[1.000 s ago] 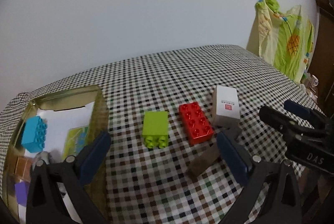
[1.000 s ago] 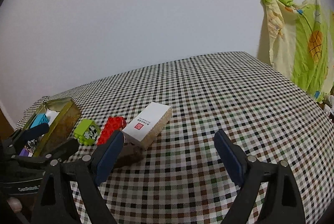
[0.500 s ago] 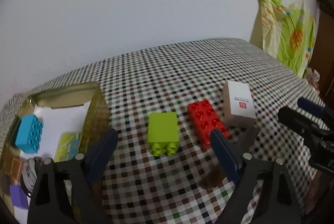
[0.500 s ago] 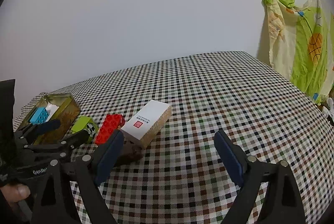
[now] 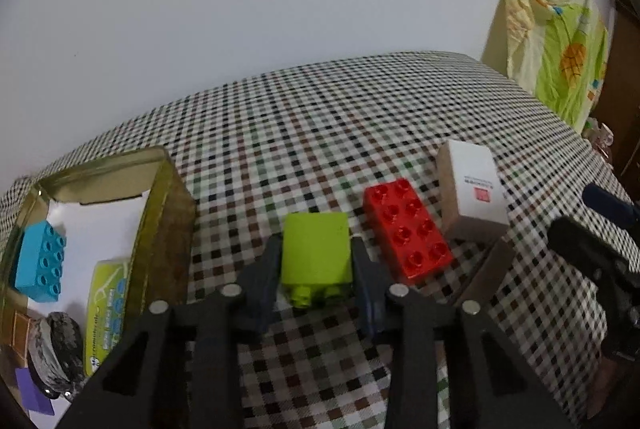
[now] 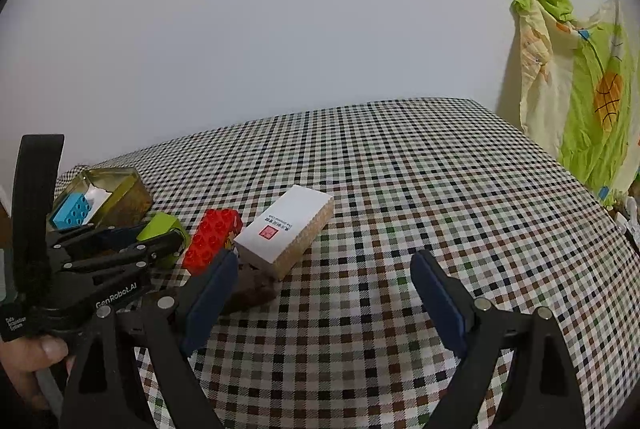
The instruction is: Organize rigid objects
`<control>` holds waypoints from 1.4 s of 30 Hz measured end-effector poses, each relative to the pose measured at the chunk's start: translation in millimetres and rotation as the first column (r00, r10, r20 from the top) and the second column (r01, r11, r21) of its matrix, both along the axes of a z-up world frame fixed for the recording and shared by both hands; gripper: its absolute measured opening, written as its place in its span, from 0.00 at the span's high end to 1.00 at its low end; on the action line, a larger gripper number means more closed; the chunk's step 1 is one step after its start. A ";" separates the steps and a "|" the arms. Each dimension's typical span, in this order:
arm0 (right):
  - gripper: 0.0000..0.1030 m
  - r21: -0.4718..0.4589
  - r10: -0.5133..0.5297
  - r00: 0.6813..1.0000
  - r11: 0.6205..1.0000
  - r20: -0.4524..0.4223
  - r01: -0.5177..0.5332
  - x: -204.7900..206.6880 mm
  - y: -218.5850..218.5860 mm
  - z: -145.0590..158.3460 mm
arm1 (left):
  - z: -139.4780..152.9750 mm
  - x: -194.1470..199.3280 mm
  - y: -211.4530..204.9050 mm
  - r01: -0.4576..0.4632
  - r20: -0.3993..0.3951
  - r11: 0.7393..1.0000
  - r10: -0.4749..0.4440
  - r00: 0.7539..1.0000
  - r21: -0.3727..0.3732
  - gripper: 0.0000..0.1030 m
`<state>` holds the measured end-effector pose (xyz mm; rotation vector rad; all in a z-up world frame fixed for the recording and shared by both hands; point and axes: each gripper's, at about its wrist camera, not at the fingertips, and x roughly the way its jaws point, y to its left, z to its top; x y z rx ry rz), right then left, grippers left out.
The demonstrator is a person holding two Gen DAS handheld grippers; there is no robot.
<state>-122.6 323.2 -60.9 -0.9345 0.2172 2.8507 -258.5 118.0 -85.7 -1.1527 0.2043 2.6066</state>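
Note:
My left gripper [image 5: 315,261] is shut on the lime green brick [image 5: 316,255], which rests on the checked tablecloth; the pair also shows in the right wrist view [image 6: 160,233]. A red brick [image 5: 406,229] lies just right of it, then a white box [image 5: 470,195] propped on a brown block [image 5: 480,279]. My right gripper [image 6: 324,293] is open and empty above the cloth, its left finger beside the brown block [image 6: 252,287]. A gold tin [image 5: 168,213] at the left holds a blue brick [image 5: 38,265].
The tin also holds a green card [image 5: 106,313], a dark round thing [image 5: 52,353] and a purple piece [image 5: 34,395]. A green and yellow cloth [image 5: 556,53] hangs at the far right past the table edge. A white wall stands behind.
My left gripper moved forward to the green brick and its fingers closed on the brick's sides. The right gripper barely moved and stayed open.

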 end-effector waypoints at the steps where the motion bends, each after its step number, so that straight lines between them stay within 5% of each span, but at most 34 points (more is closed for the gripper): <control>1: 0.13 0.002 0.000 1.000 1.000 0.006 0.000 -1.0 -0.9 -0.5 | -1.7 -2.3 -1.1 -0.001 0.013 1.000 0.000 1.000 0.007 0.61; 4: 0.13 0.018 -0.002 1.000 1.000 0.017 0.002 -3.2 -4.0 -1.2 | -4.6 -7.0 -1.0 -0.006 0.035 1.000 0.006 0.999 0.010 0.51; 7: 0.13 0.034 -0.001 1.000 0.999 0.016 0.001 -2.9 -6.5 -0.7 | -3.1 -6.6 1.8 0.012 0.030 1.000 -0.013 0.999 0.027 0.70; 16: 0.13 0.023 0.089 0.996 0.996 -0.003 -0.089 -4.4 -24.6 0.5 | 12.4 21.9 -8.5 -0.074 -0.133 0.997 0.071 0.989 -0.021 0.70; 22: 0.13 -0.019 0.138 0.990 0.990 0.011 -0.138 -3.5 -35.4 -2.6 | 21.4 46.4 -19.8 -0.104 -0.205 0.994 0.109 0.973 0.036 0.70; 34: 0.12 -0.136 0.050 0.987 0.990 0.150 -0.030 -23.7 -57.6 -25.3 | 25.7 58.5 -37.9 -0.139 -0.214 0.984 0.159 0.964 0.109 0.71; 42: 0.13 -0.154 0.026 0.987 0.988 0.156 -0.001 -29.9 -53.0 -28.0 | 23.7 60.9 -38.2 -0.128 -0.193 0.984 0.150 0.970 0.124 0.71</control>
